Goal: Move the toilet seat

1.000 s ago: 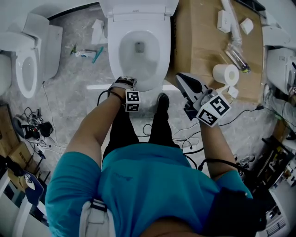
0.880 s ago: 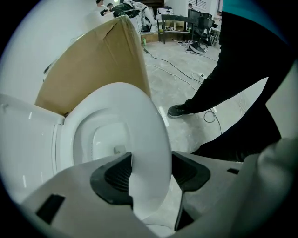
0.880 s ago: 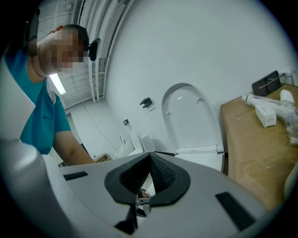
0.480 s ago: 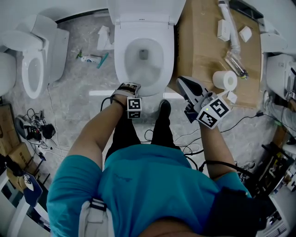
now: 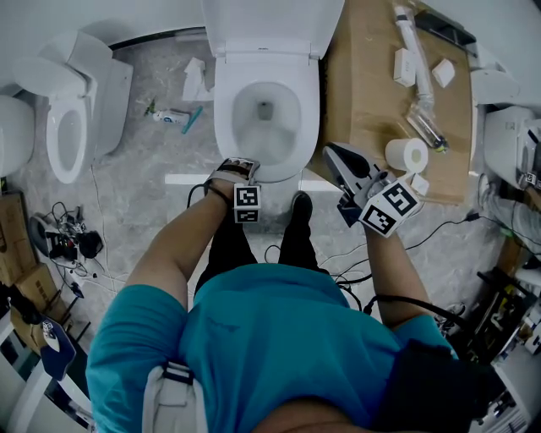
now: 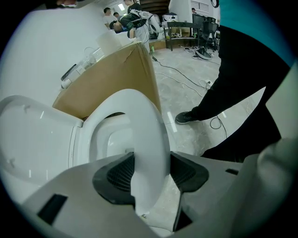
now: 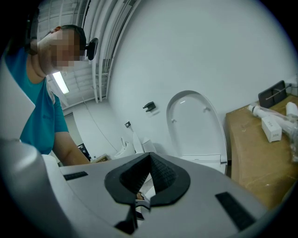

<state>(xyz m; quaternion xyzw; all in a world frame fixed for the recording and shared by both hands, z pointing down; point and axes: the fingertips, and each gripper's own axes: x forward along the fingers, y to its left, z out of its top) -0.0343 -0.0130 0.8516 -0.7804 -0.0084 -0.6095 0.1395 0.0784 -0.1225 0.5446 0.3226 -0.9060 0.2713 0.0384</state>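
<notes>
**Inspector:** Head view first. Where is the task's thing?

**Recorder:** The toilet seat (image 5: 226,110) lies over the bowl of the middle toilet, with the lid (image 5: 270,21) raised behind it. The left gripper (image 5: 240,166) points steeply down at the seat's front edge. The right gripper (image 5: 332,152) hangs beside the toilet, over the corner of a cardboard box (image 5: 363,84) that carries a paper roll (image 5: 407,155).

**Inspector:** Left gripper view. State of the jaws?

**Recorder:** They have just been closing. The front rim of the toilet seat (image 6: 149,135) stands between the ribbed pads (image 6: 122,174), filling the gap and touching both; the left gripper (image 6: 150,175) is clamped on it. The bowl shows through the seat's ring, and the rim sits tilted off it.

**Inspector:** Right gripper view?

**Recorder:** The right gripper (image 7: 148,175) has its jaws together with nothing between them, aimed about level toward the upright lid (image 7: 193,125).
</notes>
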